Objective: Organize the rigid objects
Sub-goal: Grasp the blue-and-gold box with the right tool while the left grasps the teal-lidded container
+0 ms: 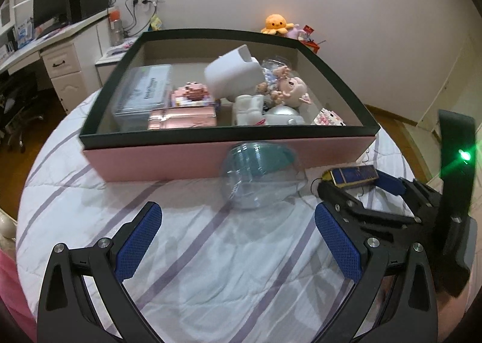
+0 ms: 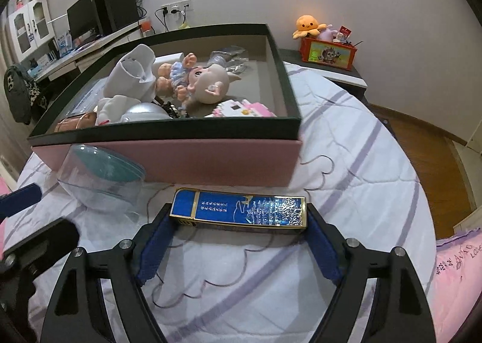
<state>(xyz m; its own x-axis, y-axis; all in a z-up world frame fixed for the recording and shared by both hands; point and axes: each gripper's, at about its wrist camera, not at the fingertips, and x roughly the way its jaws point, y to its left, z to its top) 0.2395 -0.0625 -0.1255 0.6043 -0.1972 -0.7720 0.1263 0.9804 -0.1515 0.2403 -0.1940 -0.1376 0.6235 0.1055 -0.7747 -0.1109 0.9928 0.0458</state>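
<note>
The right gripper is pinching a flat blue box with gold edges by its two short ends, at the lower centre of the right wrist view. The box lies crosswise between the blue pads, and I cannot tell if it touches the white bedspread with purple stripes or is a little above it. In the left wrist view the same box appears at the right edge of the frame, in the black fingers of the other tool.

The left gripper is spread wide and holds nothing; its pads are low in the frame over the bedspread. Just in front of it, in the middle of the frame, lies a clear plastic dome with a teal base, on its side and touching the front wall of the big pink box with a dark green rim. In the right wrist view this dome is at the left, near the blue box.

Inside the big box are a pale doll with pink ears, a white container lying tilted, a silver round thing and a pink and white block figure. The left wrist view shows also a clear lidded case and a pink rectangular case in the left half of the box.

An orange octopus plush sits on an orange tin at the upper right.
</note>
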